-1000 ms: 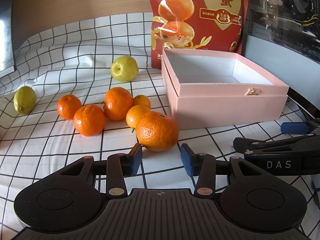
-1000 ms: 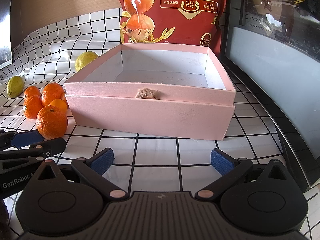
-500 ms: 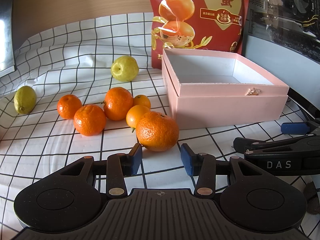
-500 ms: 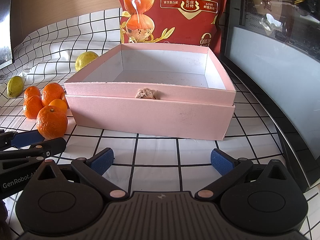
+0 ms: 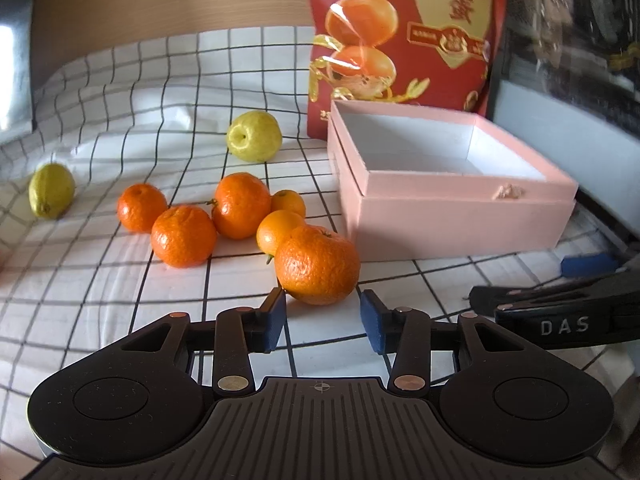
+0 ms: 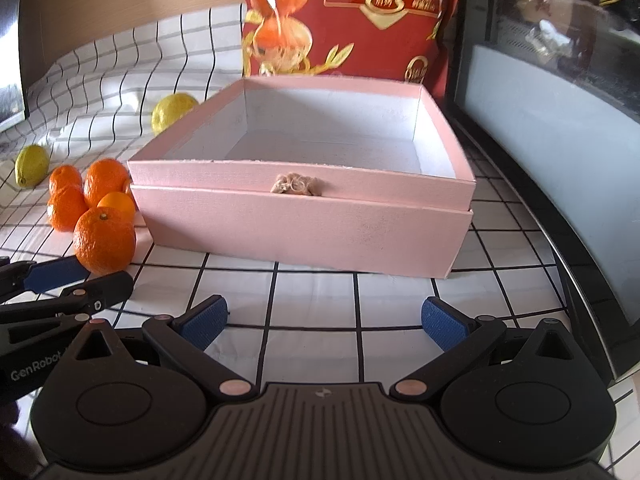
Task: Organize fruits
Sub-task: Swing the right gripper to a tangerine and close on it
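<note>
Eight fruits lay on the white, black-gridded cloth (image 5: 100, 312), none yet in the container. Largest item: a red foil snack bag printed with orange rounds (image 5: 404, 36), standing at the far side. Next: a shallow square pink cardboard box (image 5: 448, 216), open and empty, just in front of the bag and right of the fruit. Next: the right gripper (image 6: 324, 322), black with blue pads, jaws set wide apart on nothing, pointed squarely at the box's near wall. Next: the left gripper (image 5: 322, 318), same make; its jaws had just been closing a little, yet stood apart with nothing between the pads. Fruits: a large, dimpled, slightly flattened mandarin (image 5: 317, 265), nearest, lying just ahead of the left gripper's pads, centred on the gap, with the left pad tip at its lower edge; roughly round, so no long axis mattered. Behind it to the left, five smaller mandarins (image 5: 240, 210) clustered. Farther off, a yellow-green pear-like fruit (image 5: 254, 136) and, far left, a yellow-green lemon (image 5: 51, 190). Judgement: the left gripper was the nearer one, and a short push forward would bracket the large mandarin.
</note>
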`<state>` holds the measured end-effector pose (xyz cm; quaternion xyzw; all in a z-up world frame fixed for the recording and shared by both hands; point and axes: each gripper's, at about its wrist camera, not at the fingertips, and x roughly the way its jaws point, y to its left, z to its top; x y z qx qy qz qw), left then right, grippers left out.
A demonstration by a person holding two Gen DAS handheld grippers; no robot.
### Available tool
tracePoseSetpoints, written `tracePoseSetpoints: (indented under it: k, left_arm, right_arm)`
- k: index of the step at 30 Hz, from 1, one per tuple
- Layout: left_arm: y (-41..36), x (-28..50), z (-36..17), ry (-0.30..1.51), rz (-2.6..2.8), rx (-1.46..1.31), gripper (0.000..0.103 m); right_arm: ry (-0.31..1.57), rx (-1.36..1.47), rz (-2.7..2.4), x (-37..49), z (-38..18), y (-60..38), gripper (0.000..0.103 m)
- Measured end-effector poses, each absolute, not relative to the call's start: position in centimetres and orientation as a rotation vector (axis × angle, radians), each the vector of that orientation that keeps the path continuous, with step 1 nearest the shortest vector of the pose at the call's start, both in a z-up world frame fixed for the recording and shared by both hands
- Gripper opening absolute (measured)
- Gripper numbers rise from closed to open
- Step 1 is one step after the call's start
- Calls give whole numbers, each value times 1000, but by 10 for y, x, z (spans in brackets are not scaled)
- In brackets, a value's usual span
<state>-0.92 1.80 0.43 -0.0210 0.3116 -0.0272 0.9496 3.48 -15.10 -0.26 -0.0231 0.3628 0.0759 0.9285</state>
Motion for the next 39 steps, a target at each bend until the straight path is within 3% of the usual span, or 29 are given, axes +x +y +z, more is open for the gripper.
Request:
tracePoseSetpoints:
  k: [11,13,19,23,32,34,39]
  left_arm:
    - [127,-106,75,395,-38,-174,46]
    - [155,-130,76,353,28,-202,46]
    - [215,-169,60,387,145,-326,46]
    - [245,-189,49,398,244,-419,46]
    - [253,-202,49,394,292,-461,46]
    - [252,-203,50,375,331,-460,46]
    - [254,-215,50,315,383,-466,46]
  right_arm:
    - [750,-75,207,27,1,-146,101]
    - [706,-101,227,15,4,-139,94]
    - [538,-137,267,-18,25,-111,94]
    - [569,-176,439,-23,38,-86,94]
    - [585,-224,654,-55,36,-22,93]
    - [618,-210,738,-61,33,-5,86]
    - [653,-177,907,-79,25,46,84]
